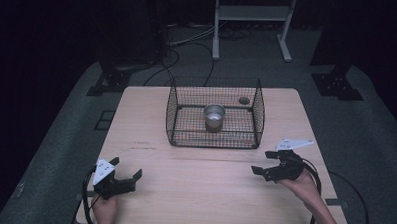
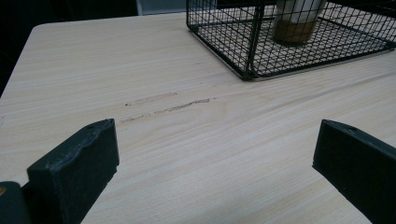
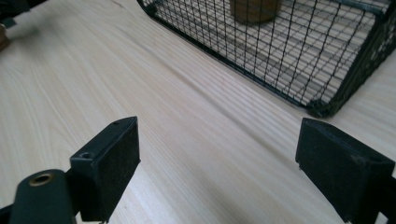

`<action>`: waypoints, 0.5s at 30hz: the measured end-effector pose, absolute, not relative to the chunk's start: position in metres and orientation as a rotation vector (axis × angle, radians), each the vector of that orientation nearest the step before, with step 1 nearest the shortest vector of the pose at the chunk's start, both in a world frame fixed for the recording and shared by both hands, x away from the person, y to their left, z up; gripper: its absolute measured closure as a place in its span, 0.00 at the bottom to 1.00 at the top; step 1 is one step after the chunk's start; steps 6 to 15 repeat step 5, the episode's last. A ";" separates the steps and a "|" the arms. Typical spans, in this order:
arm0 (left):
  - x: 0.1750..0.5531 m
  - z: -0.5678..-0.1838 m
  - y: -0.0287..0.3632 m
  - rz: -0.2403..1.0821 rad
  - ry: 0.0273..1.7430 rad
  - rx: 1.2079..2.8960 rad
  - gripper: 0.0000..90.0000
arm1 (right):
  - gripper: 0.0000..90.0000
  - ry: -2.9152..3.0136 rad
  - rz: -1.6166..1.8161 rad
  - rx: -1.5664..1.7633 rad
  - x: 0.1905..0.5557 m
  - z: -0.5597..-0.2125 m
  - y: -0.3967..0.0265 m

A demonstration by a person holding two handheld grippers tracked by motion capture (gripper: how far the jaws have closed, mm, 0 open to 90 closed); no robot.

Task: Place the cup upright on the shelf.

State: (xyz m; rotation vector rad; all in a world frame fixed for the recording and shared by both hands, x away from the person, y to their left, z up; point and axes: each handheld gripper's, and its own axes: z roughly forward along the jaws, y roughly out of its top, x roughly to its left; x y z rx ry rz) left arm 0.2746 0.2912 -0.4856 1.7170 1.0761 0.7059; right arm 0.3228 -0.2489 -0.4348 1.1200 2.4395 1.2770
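1. One metal cup (image 1: 214, 116) stands upright near the middle of the basket (image 1: 172, 111) floor, mouth up. It's the likely target, since both grippers point toward it. It is apart from every wall, which should leave room for jaws to come down around it.
2. One black wire basket sits on the far half of the table (image 1: 149, 165). Its top is open, so a reach from above looks like the way in; the mesh walls block a sideways approach.
3. One small dark round thing (image 1: 244, 100) lies at the basket's far right corner; whether it is inside the mesh or just behind it, I cannot tell.
4. Left gripper (image 1: 125, 177), one of two, sits low at the near left of the table, jaws spread wide with nothing between them but bare wood. In the left gripper view the basket's corner and the cup's lower part (image 2: 294, 23) are ahead and to the right, well apart.
5. Right gripper (image 1: 266, 163) is at the near right, closer to the basket, also wide open and empty. In the right gripper view the basket's near rim (image 3: 261, 77) runs just ahead.
6. My read: this is the start, with both tools parked clear and no contact with anything yet.
7. One faint scuff (image 2: 168, 106) marks the wood between the left gripper and the basket.
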 end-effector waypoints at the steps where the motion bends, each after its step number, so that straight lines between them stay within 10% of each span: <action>1: 0.275 -0.486 0.291 0.707 1.076 1.719 0.00 | 0.14 2.434 1.272 1.121 0.320 -0.438 -0.249; 15: 0.275 -0.486 0.291 0.707 1.077 1.717 0.00 | 0.14 2.411 1.261 1.120 0.305 -0.450 -0.248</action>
